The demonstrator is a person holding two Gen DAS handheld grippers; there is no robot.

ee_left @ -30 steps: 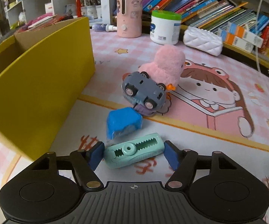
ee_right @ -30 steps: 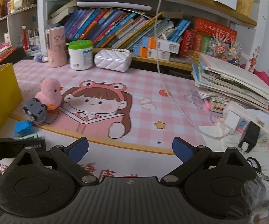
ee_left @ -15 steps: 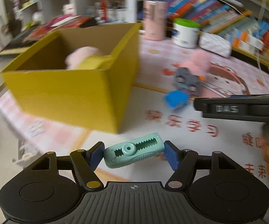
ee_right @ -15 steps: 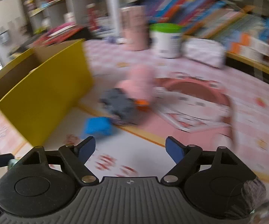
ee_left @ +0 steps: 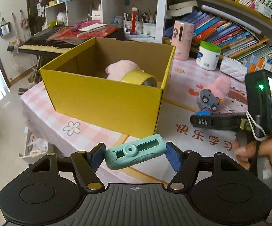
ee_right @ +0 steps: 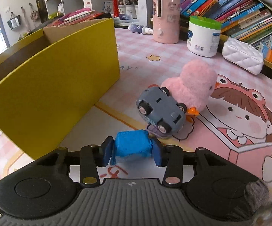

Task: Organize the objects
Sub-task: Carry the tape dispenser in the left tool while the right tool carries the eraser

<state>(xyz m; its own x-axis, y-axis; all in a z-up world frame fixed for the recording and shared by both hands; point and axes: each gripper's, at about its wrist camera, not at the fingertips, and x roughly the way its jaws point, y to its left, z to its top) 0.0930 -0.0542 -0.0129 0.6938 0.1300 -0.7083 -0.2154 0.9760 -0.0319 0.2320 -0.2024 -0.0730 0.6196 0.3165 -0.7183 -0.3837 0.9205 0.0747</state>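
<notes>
My left gripper [ee_left: 135, 155] is shut on a mint green correction-tape dispenser [ee_left: 134, 154] and holds it in the air in front of the yellow cardboard box [ee_left: 105, 98]. The box holds a pink plush [ee_left: 123, 70] and a roll of yellow tape [ee_left: 139, 77]. My right gripper [ee_right: 131, 151] is shut on a blue wrapped block [ee_right: 131, 146] at table level beside the box [ee_right: 56, 86]. An overturned grey toy car [ee_right: 160, 111] leans on a pink plush chick [ee_right: 192, 92] just beyond.
A pink cup [ee_right: 166, 17], a green-lidded white jar [ee_right: 203, 35] and a white quilted pouch [ee_right: 242, 56] stand at the back before rows of books. The right gripper's handle with its screen [ee_left: 267, 101] shows in the left wrist view. The table edge [ee_left: 41, 124] drops left.
My left gripper rose and pulled back with the dispenser, so the box interior shows. My right gripper swung left, dropped to the blue block and closed on it.
</notes>
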